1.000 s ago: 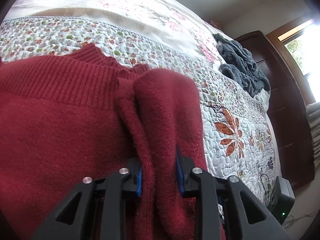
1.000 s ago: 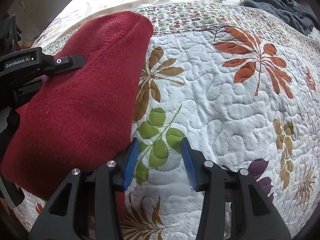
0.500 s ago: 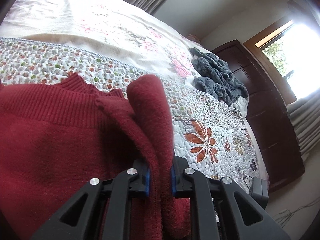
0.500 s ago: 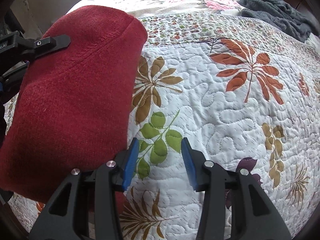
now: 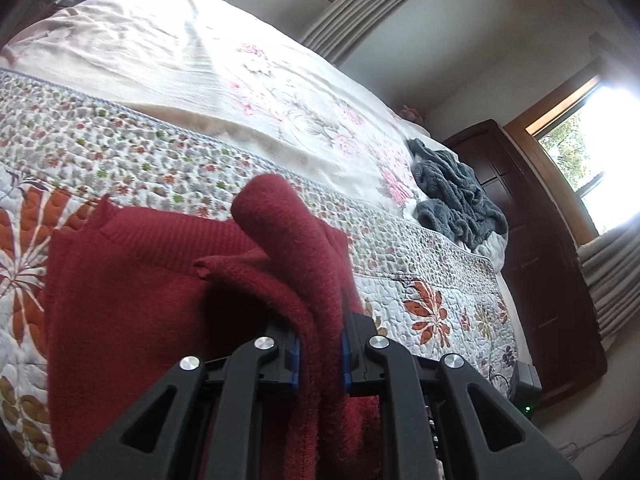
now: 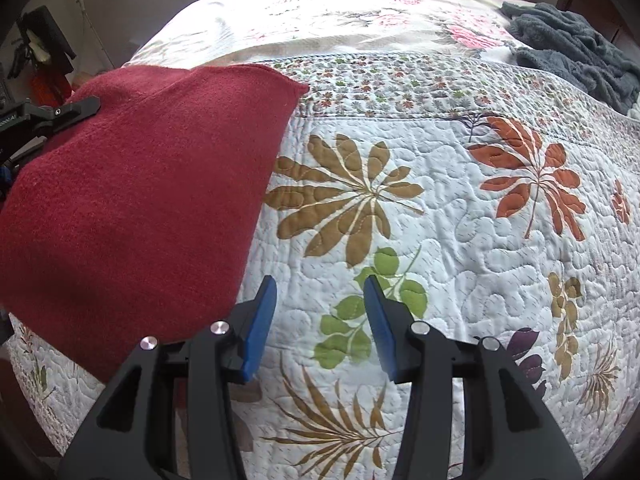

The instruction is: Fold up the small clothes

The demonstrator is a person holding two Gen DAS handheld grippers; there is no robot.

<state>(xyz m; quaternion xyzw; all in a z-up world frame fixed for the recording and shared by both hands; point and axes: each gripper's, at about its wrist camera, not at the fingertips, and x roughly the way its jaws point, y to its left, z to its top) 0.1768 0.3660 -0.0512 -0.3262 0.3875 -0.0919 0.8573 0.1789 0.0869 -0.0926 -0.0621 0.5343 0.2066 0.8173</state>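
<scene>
Quilted bed [image 6: 460, 240] — one red sweater [image 5: 132, 300] pinched by left tool [image 5: 320, 354]; right tool [image 6: 316, 324] spread, empty.

A bed fills most of both views, spread with a leaf-patterned quilt [image 6: 460, 240] and a cream floral sheet [image 5: 224, 76] toward the top of the frame. At right in the left wrist view, a dark wooden dresser [image 5: 532, 248] stands beside a bright window [image 5: 592, 148], with pleated curtains [image 5: 352, 8] at upper centre against a pale wall [image 5: 480, 28].
</scene>
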